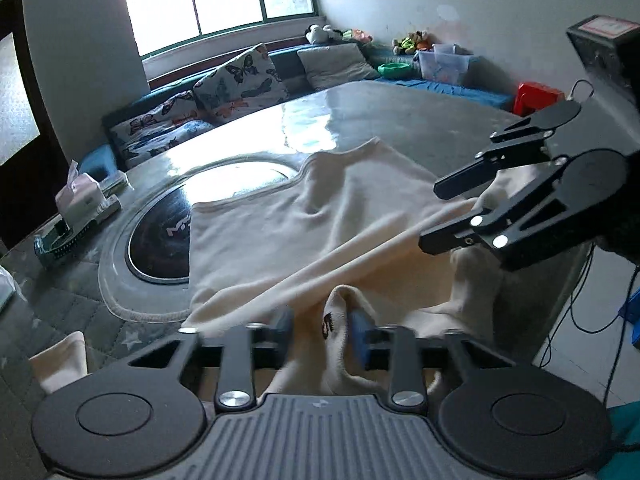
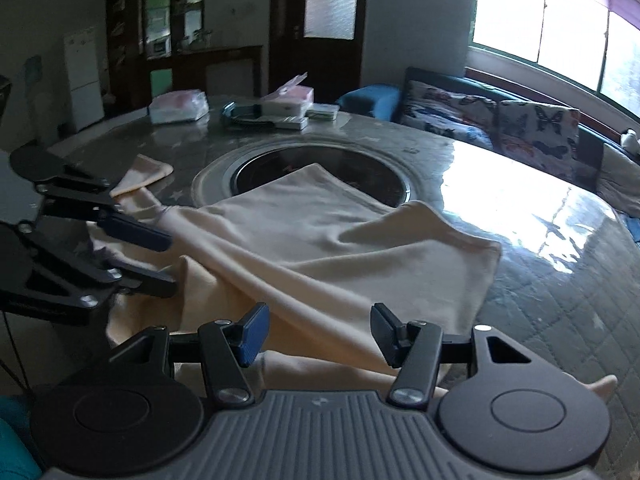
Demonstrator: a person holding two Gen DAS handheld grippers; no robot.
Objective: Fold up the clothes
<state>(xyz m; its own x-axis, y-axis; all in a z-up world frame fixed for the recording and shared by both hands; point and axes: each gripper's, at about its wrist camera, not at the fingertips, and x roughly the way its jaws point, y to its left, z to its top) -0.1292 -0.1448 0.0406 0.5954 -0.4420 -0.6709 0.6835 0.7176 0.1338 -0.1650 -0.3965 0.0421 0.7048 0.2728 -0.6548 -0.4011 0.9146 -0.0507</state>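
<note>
A cream garment [image 1: 280,232] [image 2: 320,232] lies rumpled on the round table [image 1: 400,120] [image 2: 560,288], partly over the dark hob in its middle. My left gripper [image 1: 322,330] is at the near edge, shut on a raised fold of the garment that bears a small label. In the right wrist view it [image 2: 171,260] reaches in from the left. My right gripper [image 2: 320,336] [image 1: 431,216] stands open, and a taut ridge of the cloth passes between its fingers without being pinched. One sleeve cuff [image 2: 148,168] lies flat beyond the left gripper.
The recessed hob [image 1: 160,240] [image 2: 288,160] sits mid-table. A tissue box [image 1: 80,200] and a green basket [image 1: 56,244] stand at the table's far side, with packets [image 2: 180,108] nearby. A sofa with butterfly cushions [image 1: 240,80] runs under the window.
</note>
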